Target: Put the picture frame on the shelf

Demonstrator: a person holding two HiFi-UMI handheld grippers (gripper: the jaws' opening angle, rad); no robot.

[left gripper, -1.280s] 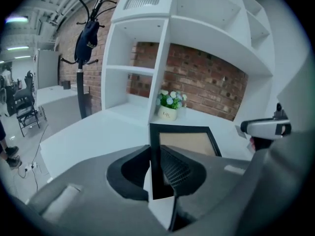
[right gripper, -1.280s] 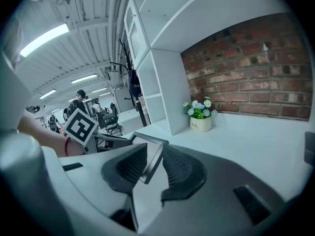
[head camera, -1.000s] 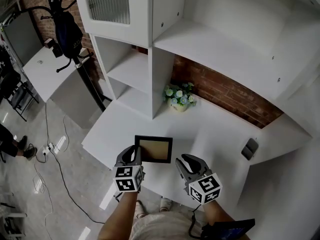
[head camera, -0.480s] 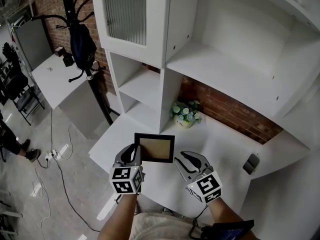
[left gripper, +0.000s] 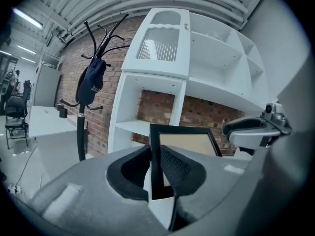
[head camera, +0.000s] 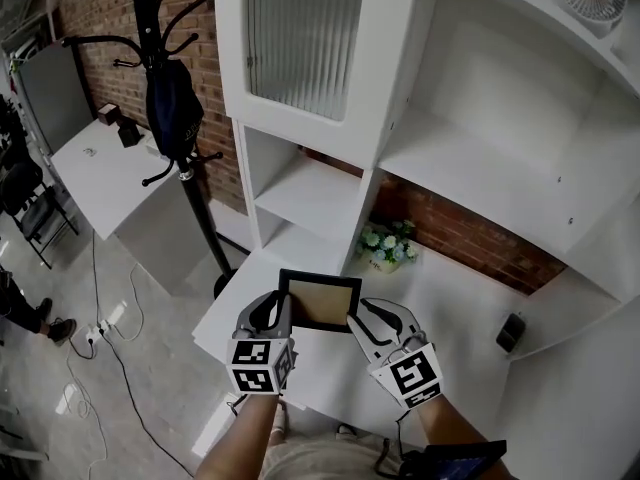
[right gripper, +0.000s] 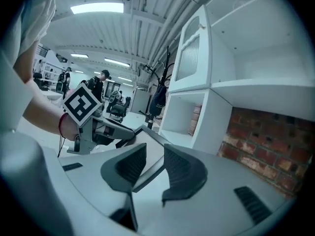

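Picture frame [head camera: 320, 302]: matt black border, dull tan panel like card (no glare off it). Shelf unit [head camera: 310, 193]: smooth white, faint satin sheen. Cabinet door [head camera: 300, 38]: ribbed translucent glass. Brick wall [head camera: 470, 238]: rough, unglazed. Coat stand [head camera: 198, 218]: black metal, slight gloss. Left gripper [left gripper: 155, 154] pads [left gripper: 177, 168]: black, finely ribbed, matt.

A red brick wall [head camera: 90, 8] is seen behind a white shelf unit [head camera: 420, 128], whose upper left compartment is closed by a ribbed glass door [head camera: 300, 38]. A black coat stand [head camera: 190, 168], hung with a dark bag [head camera: 172, 103], is set on the grey floor [head camera: 140, 293] beside the unit's left edge. Cables [head camera: 100, 308] are trailed over the floor. The ceiling is lit by strip lights [right gripper: 97, 7].
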